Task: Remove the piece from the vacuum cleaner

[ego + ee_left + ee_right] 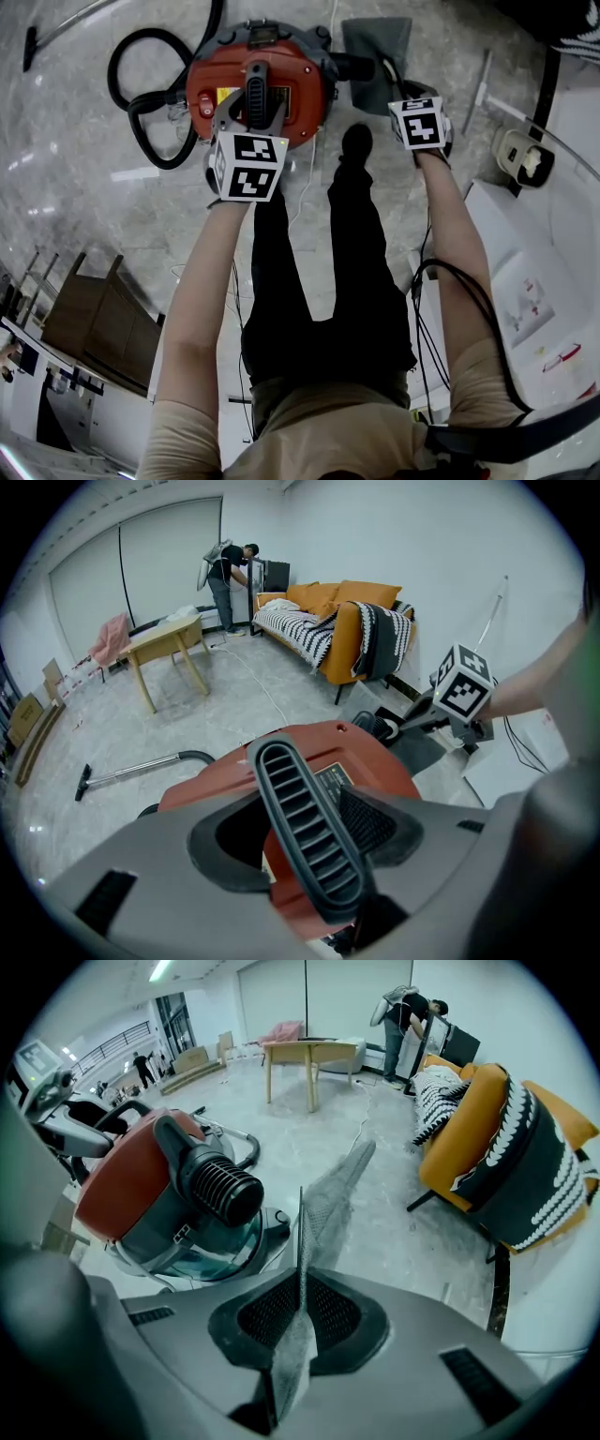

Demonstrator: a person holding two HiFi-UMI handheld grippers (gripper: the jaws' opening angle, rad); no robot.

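A red vacuum cleaner [291, 84] stands on the floor in front of me. My left gripper [253, 117] reaches down over its top, and in the left gripper view this gripper [309, 846] is shut on the black ribbed handle [295, 808]. To the right of the vacuum, my right gripper [405, 94] holds a flat grey mesh piece [375, 42] clear of the machine. In the right gripper view the right gripper [300, 1321] is shut on the thin edge of that piece [328, 1199], beside the vacuum body [122, 1185] and its black ribbed outlet [220, 1190].
A black hose [141, 94] loops left of the vacuum, with a metal wand [56, 28] beyond it. My own foot [356, 141] stands just below the machine. A wooden table [169, 644], an orange sofa [347, 621] and a person [225, 574] are farther back.
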